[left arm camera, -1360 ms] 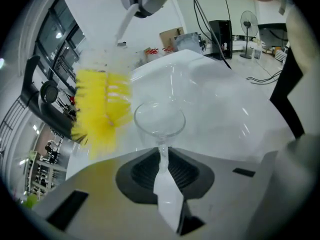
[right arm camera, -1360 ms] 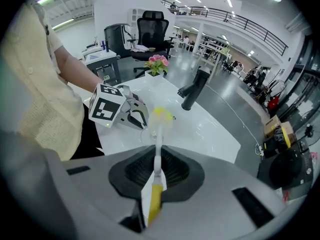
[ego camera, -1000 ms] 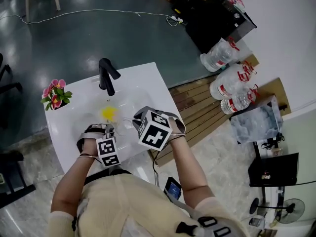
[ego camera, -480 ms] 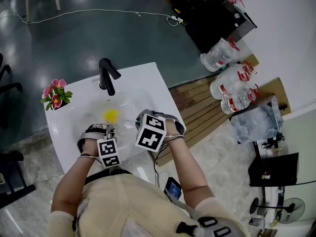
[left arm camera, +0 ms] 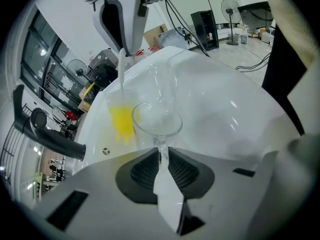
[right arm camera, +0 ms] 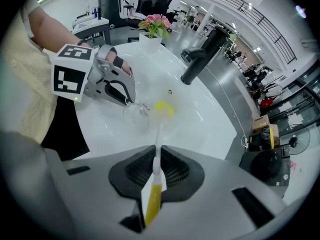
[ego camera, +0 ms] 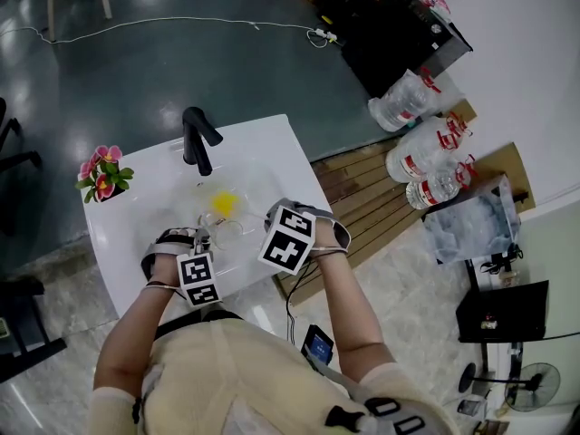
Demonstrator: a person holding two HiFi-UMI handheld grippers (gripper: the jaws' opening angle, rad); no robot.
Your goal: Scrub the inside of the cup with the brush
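Cup [left arm camera: 156, 119] is clear glass, see-through all over, with a round bowl and a thin stem. The left gripper [left arm camera: 161, 159] has its fingers pinching that stem, and the cup sticks out from them over the white table [ego camera: 272, 157] with its sink. The right gripper [right arm camera: 156, 156] is just beside it on the right, and its fingers are pressed on the brush [right arm camera: 159, 131]. The brush has a yellow handle, a thin white stick and a fluffy yellow head. That yellow head is outside the cup, just past it, low over the sink. A bit farther is a small drain hole [right arm camera: 170, 91], then the black tap [ego camera: 198, 139]. At the far left corner of the table stands a pot of pink flowers [ego camera: 103, 175]. Past the table is dark floor, and big water bottles [ego camera: 421, 152] lie off to the right. Since a second ago the right gripper has slid to the right. The yellow head went with it, from in front of the left gripper to farther right. The left gripper and the cup have stayed put.
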